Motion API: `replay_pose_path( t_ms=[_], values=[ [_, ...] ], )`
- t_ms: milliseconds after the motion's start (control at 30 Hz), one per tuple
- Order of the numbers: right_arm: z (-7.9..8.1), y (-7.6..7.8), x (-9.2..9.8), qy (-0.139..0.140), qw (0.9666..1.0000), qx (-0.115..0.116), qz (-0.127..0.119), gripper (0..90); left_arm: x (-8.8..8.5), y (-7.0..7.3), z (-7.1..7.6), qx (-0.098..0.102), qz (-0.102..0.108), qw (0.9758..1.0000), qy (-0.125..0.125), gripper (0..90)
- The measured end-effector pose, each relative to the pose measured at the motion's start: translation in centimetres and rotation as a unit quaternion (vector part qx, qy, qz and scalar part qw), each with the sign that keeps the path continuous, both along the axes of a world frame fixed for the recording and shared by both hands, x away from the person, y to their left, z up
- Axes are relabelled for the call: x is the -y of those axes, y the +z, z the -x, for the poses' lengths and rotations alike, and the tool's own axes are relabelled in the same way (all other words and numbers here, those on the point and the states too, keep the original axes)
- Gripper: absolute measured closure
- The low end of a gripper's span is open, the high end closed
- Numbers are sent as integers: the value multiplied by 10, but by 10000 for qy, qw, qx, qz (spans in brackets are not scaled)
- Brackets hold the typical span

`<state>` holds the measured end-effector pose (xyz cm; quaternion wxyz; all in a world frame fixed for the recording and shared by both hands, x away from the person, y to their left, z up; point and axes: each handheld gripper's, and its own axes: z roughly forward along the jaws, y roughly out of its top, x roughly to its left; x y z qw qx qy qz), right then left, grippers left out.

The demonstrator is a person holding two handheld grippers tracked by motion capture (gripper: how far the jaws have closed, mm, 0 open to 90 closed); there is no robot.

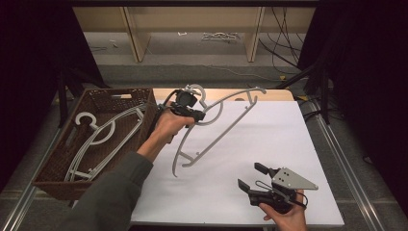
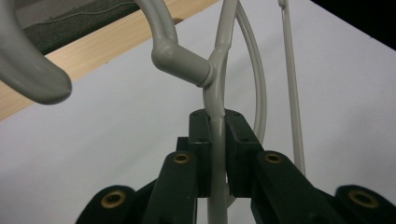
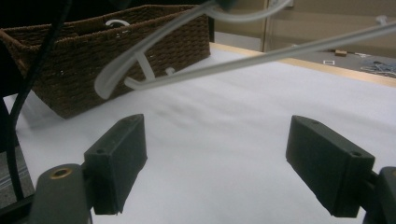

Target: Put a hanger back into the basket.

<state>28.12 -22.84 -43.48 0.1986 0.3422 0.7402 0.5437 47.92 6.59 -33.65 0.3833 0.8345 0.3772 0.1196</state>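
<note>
Beyond the left claw [image 1: 188, 102], past the white worktop [image 1: 269, 144] with its pale wooden far edge, grey floor [image 1: 192, 48] runs to light wooden furniture legs [image 1: 135, 33]. Black cables [image 1: 284, 38] trail there. Dark drapes [image 1: 29, 57] flank both sides.

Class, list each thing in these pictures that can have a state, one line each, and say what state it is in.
Left gripper: shut on the grey hanger just below its hook.
Grey hanger: lifted, tilted above the white table.
Right gripper: open, fingers wide apart, nothing between them.
Wicker basket: holds other hangers, lying flat.
</note>
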Motion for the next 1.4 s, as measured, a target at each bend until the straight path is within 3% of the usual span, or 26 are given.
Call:
replay_pose_path(
  t_ms=[100, 133, 167, 233, 333, 400, 433, 533, 567, 700, 1000, 1133, 1400],
  values=[
    [0, 0, 0, 6, 10000, 0, 1, 214, -12, 16, 6, 13, 311, 9995, 64, 826],
    [-2, -3, -3, 32, 9998, 91, -200, 214, -15, 20, 8, 22, 363, 9993, 77, 826],
    [-2, -3, -3, 24, 9998, 90, -193, 214, -17, 25, 10, -4, 401, 9992, 67, 826],
    [-2, -2, -2, -13, 9999, 97, -107, 214, -23, 33, 14, 57, 379, 9992, 70, 825],
    [-2, -3, -3, 31, 9998, 93, -198, 214, -33, 45, 19, 180, 333, 9992, 115, 824],
    [0, 0, 0, -1, 10000, -7, 7, 214, -42, 52, 23, 275, 260, 9992, 161, 825],
    [-1, -2, -1, -3, 9999, 66, -92, 214, -47, 56, 25, 316, 241, 9991, 171, 825],
    [-2, -2, -1, -9, 9999, 65, -87, 214, -65, 64, 28, 438, 272, 9984, 233, 825],
    [-2, -2, -2, -11, 9999, 85, -101, 214, -71, 66, 30, 396, 311, 9984, 265, 825],
    [-2, -2, -2, -19, 9999, 87, -95, 214, -97, 73, 33, 492, 211, 9976, 443, 825],
    [-2, -2, -2, -29, 9999, 26, -112, 214, -159, 71, 34, 521, 77, 9944, 913, 824],
    [-3, -3, -2, -7, 9999, 45, -127, 214, -183, 65, 35, 489, 276, 9907, 1242, 825],
    [-3, -4, -3, -1, 9999, 49, -140, 214, -220, 48, 36, 517, 267, 9868, 1512, 824]
  ],
)
